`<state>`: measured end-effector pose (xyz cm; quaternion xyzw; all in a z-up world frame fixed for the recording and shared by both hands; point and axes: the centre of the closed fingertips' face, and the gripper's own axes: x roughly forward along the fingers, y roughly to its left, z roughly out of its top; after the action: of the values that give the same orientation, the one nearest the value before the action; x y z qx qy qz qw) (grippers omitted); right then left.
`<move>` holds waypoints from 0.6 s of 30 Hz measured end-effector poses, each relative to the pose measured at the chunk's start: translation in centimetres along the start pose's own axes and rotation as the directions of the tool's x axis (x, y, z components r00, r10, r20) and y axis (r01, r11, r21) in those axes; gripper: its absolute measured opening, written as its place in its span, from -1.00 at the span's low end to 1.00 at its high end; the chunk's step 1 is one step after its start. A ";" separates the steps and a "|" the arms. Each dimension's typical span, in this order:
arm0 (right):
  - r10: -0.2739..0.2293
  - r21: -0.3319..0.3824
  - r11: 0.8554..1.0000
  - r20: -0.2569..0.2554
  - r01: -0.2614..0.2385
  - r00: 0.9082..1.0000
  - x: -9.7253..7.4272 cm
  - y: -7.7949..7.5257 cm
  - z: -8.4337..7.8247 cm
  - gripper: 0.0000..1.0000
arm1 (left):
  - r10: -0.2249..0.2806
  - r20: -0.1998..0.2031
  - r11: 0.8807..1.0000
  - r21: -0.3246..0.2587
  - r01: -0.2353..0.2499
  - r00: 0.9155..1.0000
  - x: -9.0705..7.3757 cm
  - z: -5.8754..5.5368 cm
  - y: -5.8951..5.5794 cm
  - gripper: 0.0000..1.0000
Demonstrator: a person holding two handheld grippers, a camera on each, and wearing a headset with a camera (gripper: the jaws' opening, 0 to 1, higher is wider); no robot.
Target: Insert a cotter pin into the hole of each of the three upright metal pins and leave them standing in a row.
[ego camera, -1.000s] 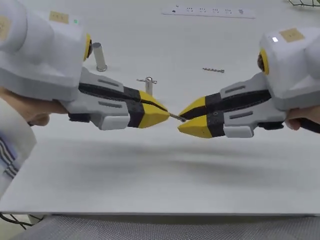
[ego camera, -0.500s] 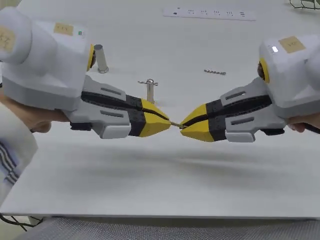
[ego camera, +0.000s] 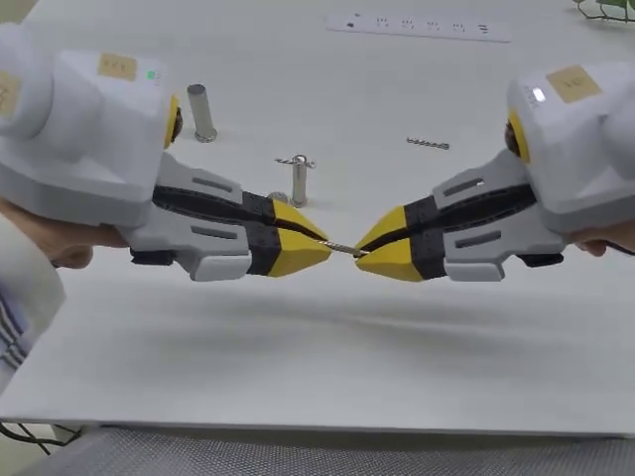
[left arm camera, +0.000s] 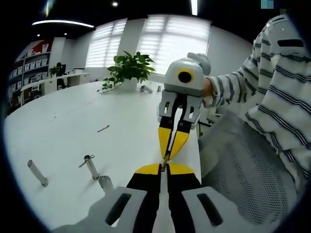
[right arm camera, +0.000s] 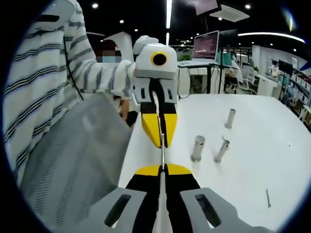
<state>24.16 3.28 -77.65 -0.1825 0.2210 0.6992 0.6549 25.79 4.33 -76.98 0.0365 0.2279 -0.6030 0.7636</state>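
**Head view.** The left gripper [ego camera: 322, 248] and right gripper [ego camera: 365, 253] meet nearly tip to tip above the white table [ego camera: 317, 337]. A thin silver cotter pin [ego camera: 342, 248] bridges the gap between them. Both sets of jaws are narrow, and each is pinched on one end of it. Behind them we note a plain upright steel pin [ego camera: 201, 112] far to the left. A second upright steel pin [ego camera: 298, 180] has a cotter pin already through its top. A third steel pin [ego camera: 279, 198] just peeks over the left gripper. A spare cotter pin [ego camera: 428, 145] lies flat on the table, well apart to the right. A white power strip [ego camera: 417, 27] lies near the far edge.

**Left gripper view.** Our own jaws are closed to a slit, with the held cotter pin at their tip. It runs up into the right gripper's yellow jaws, which are also closed. The three steel pins stand on the table to the left. A striped sleeve [left arm camera: 272, 73] shows behind the right gripper, and a green potted plant [left arm camera: 129, 70] stands at the far end.

**Right gripper view.** The jaws are narrow on the same cotter pin, with the left gripper opposite. The steel pins stand to the right, two of them near each other and one farther back. A grey mesh chair [right arm camera: 73, 160] sits to the left.
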 end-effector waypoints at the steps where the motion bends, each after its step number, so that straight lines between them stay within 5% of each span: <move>1: -0.004 -0.004 1.000 -0.002 0.004 1.000 0.0 -0.1 0.0 -0.93 | 0.006 -0.007 1.000 0.003 -0.006 1.000 0.0 -0.4 0.3 -0.96; 6: -0.024 0.001 1.000 -0.024 0.024 0.999 0.0 -0.8 -0.3 -0.93 | 0.045 -0.016 0.999 0.030 -0.044 0.999 -0.1 -1.3 0.7 -0.85; 11: -0.068 0.047 0.996 -0.062 0.071 0.996 0.1 -2.0 -1.0 -0.93 | 0.110 -0.029 0.993 0.044 -0.109 0.993 -0.7 -2.3 2.2 -0.46; 18: -0.089 0.094 0.991 -0.098 0.098 0.991 0.3 -3.9 -1.8 -0.94 | 0.186 -0.049 0.982 -0.015 -0.186 0.981 -1.8 -4.0 4.2 -0.41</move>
<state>27.98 2.74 -79.59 -0.1927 0.2768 0.6468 0.6841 28.24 8.40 -80.77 0.0646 0.2472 -0.5258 0.8113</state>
